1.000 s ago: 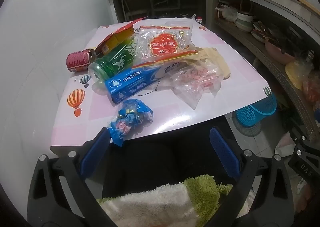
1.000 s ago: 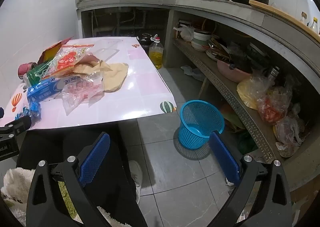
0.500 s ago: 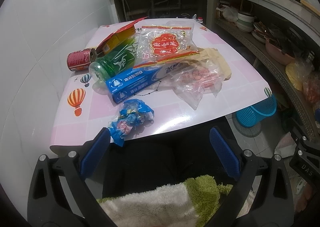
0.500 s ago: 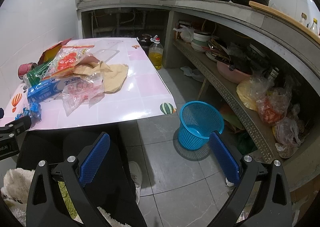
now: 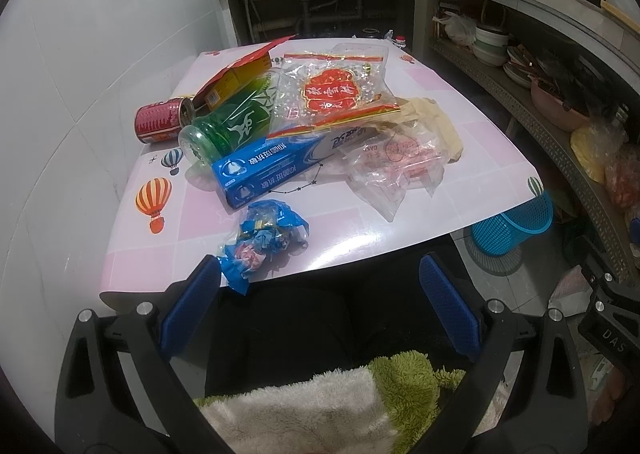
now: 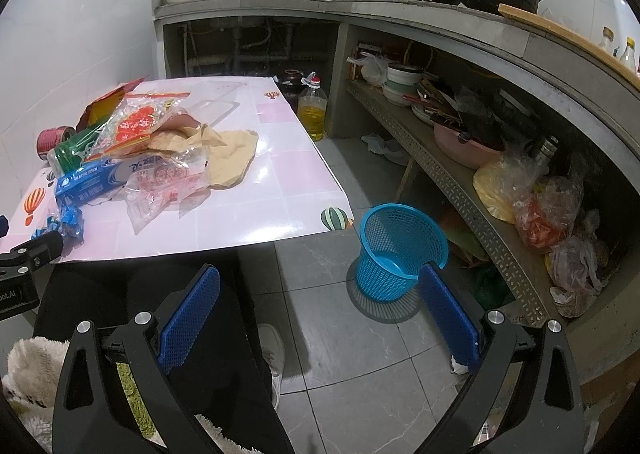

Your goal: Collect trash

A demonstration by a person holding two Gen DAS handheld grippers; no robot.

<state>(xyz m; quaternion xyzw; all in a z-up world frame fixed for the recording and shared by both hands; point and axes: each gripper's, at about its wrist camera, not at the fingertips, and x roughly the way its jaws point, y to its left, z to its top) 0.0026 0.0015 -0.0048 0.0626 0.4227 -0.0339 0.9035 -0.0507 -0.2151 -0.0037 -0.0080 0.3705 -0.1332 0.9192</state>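
The bench (image 5: 472, 158) is crowded on its left half: a crumpled blue wrapper (image 5: 264, 234) lies nearest the front edge. Its right half is bare. The floor around the blue basket (image 6: 400, 250) is open.

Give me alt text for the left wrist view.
Trash lies heaped on a pink table: a crumpled blue wrapper nearest, then a blue carton, green bottle, red can and clear bags. The left tool hangs open, empty, before the table's edge.
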